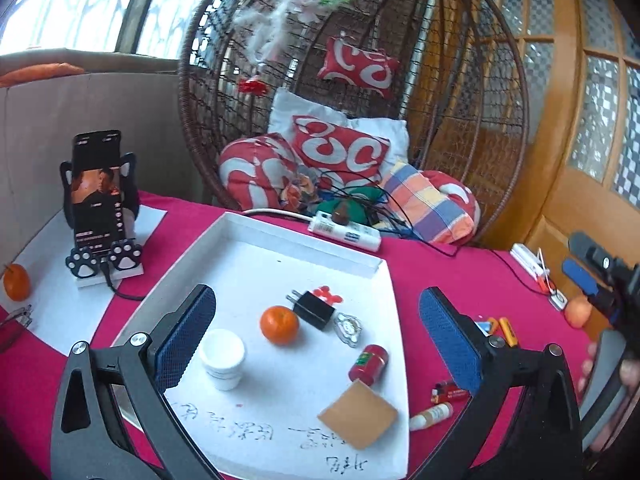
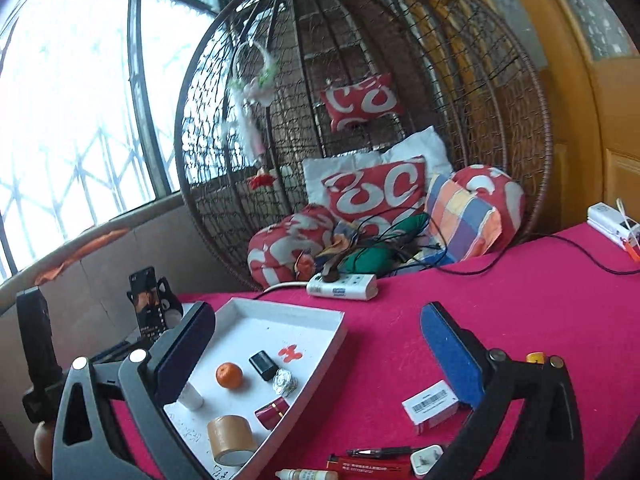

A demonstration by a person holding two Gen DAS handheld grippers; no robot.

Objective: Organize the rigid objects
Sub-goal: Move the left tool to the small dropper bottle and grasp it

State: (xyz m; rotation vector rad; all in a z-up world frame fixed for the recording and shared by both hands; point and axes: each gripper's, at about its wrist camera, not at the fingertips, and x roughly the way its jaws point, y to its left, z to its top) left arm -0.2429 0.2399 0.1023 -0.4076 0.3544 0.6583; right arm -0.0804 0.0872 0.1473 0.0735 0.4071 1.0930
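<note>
**White tray loaded, both grippers wide open above the worktop**

A white tray [image 1: 352, 258] is seen lying on the red-covered worktop [image 1: 452, 276]. Within it, in the left wrist view, an orange [image 1: 279, 325] sits near the centre, with a black plug adapter [image 1: 313, 309] just beside it at 1 o'clock and a small clear trinket [image 1: 348, 329] at 3 o'clock. A white cup [image 1: 222, 356] stands upright at 8 o'clock of the orange. A red tin [image 1: 369, 363] lies tilted near the tray's right edge, and a roll of brown tape [image 1: 357, 414] is set at 6 o'clock of the tin.

Outside the tray, at 3 o'clock of the tape, a small white bottle [image 1: 431, 416] and a red lighter [image 1: 448, 392] lie on the cloth; yellow batteries [image 1: 505, 329] are seen further up. In the right wrist view a barcoded box [image 2: 430, 406] rests just beside the right finger, and a white plug [image 2: 426, 460] and a red pen-like item [image 2: 368, 468] lie at 6 o'clock of the frame.

The left gripper [image 1: 318, 350] is held with its jaws spread wide over the tray, nothing being pressed between the pads. The right gripper [image 2: 318, 360] is likewise spread wide and holds nothing; its left finger overlaps the tray's edge.

Beyond the tray, a white power strip [image 1: 346, 234] lies at 12 o'clock, a phone on a paw-shaped stand [image 1: 100, 204] at 10 o'clock, and a second orange [image 1: 17, 282] at 9 o'clock. A wicker hanging chair [image 1: 460, 92] filled with red-and-white cushions stands behind the worktop.
</note>
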